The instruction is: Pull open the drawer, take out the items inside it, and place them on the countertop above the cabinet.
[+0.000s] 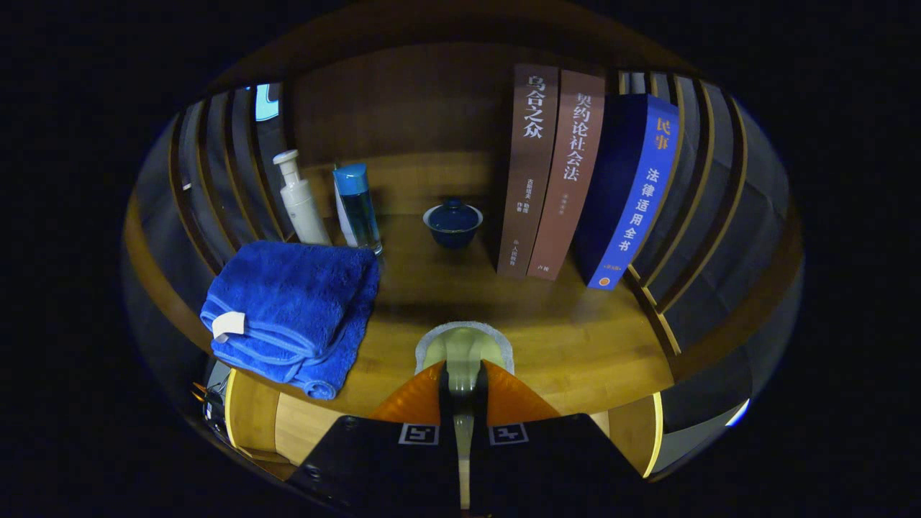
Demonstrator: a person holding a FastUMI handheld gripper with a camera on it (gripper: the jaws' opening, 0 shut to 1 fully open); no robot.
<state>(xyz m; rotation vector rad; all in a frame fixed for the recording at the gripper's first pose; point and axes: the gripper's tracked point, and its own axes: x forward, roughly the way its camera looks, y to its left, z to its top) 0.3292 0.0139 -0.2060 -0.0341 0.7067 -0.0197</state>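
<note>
Tongs (463, 374) nearest the camera, fingers clenched on a pale, light-coloured item (464, 347) with a whitish rim, pinched between the tips. What it is, can't tell. It sits just above the wooden desk (575, 338), at its front edge. Left of the fingers, a folded blue towel (291, 313) with a white tag lies on the desk, overhanging the front edge slightly. Behind the towel, a white pump bottle (302, 198) and a blue-capped clear bottle (357, 208) stand upright, side by side. Beyond the fingers, mid-desk, a dark blue lidded cup (452, 223). Right of it, two brown books (550, 173) and a blue book (629, 194) stand upright, spines outward, touching each other. Slatted wooden sides flank the desk.
</note>
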